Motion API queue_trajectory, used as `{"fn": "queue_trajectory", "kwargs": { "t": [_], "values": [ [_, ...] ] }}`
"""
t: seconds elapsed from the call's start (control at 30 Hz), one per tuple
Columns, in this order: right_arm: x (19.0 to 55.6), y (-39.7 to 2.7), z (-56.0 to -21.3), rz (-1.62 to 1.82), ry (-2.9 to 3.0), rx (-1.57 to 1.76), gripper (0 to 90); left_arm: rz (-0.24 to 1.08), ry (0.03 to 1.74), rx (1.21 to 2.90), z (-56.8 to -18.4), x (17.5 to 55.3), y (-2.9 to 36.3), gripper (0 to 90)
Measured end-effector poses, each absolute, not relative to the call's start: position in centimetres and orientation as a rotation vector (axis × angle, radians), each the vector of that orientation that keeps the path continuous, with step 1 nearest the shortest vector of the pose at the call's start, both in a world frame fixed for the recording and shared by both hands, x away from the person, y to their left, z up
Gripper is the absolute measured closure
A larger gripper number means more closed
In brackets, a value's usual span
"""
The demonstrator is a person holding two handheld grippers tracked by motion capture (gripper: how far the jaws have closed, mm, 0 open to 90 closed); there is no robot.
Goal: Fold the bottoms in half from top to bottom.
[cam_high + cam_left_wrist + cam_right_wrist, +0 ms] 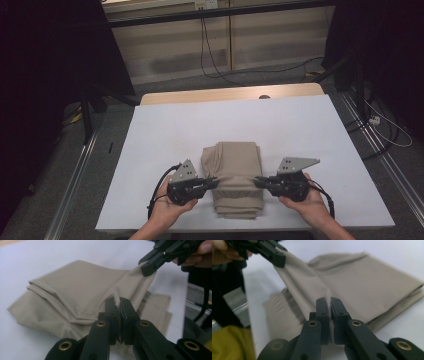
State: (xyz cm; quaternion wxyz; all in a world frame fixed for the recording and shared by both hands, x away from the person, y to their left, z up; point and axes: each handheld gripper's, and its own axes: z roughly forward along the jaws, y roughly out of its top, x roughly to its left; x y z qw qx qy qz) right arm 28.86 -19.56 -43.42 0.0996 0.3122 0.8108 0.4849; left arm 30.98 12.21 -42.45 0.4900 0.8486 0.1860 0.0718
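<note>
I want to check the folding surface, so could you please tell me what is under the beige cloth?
The beige cloth lies folded on the white table cover; its own lower layers sit beneath the lifted top layer. Whatever lies between the folds is hidden.

Matt beige woven cloth point(235, 175) lies on a smooth white table point(300, 130) with bare wood edge.

Black hand-held gripper point(214, 183) pair, grey triangular plates, brass-ringed screws, trailing cables

Folded beige cloth point(234, 175) lies on the near middle of the table (top layer pinched up).
</note>
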Motion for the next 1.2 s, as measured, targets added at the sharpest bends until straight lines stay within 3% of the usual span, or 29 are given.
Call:
{"fn": "queue_trajectory", "kwargs": {
  "t": [0.07,0.3,0.4,0.57,0.73,0.8,0.9,1.2],
  "values": [
    [28.0,-19.2,-44.3,1.395,2.449,0.913,80.4,0.167,0.447,2.088,-43.0,30.3,12.1,85.6],
    [25.9,-19.0,-45.4,1.346,2.516,0.928,77.4,0.109,0.414,2.142,-44.2,28.6,12.4,79.8],
    [25.1,-19.1,-45.5,1.345,2.504,0.929,69.2,0.092,0.364,2.131,-43.8,28.1,12.3,62.3],
    [25.3,-19.4,-45.1,1.396,2.374,0.985,46.9,0.189,0.479,2.072,-43.6,28.7,12.7,35.6],
    [25.8,-20.3,-44.5,1.412,2.21,1.06,24.7,0.296,0.64,2.007,-43.8,30.3,14.0,17.4],
    [26.0,-20.8,-44.3,1.403,2.156,1.091,22.1,0.323,0.735,1.962,-43.8,30.9,14.7,9.6],
    [26.3,-22.0,-44.2,1.381,2.079,1.153,12.7,0.361,0.775,1.903,-43.2,31.1,15.8,5.9],
    [25.9,-24.5,-43.6,1.398,1.921,1.242,6.3,0.406,0.806,1.792,-43.0,31.8,18.8,4.7]
  ]
}}
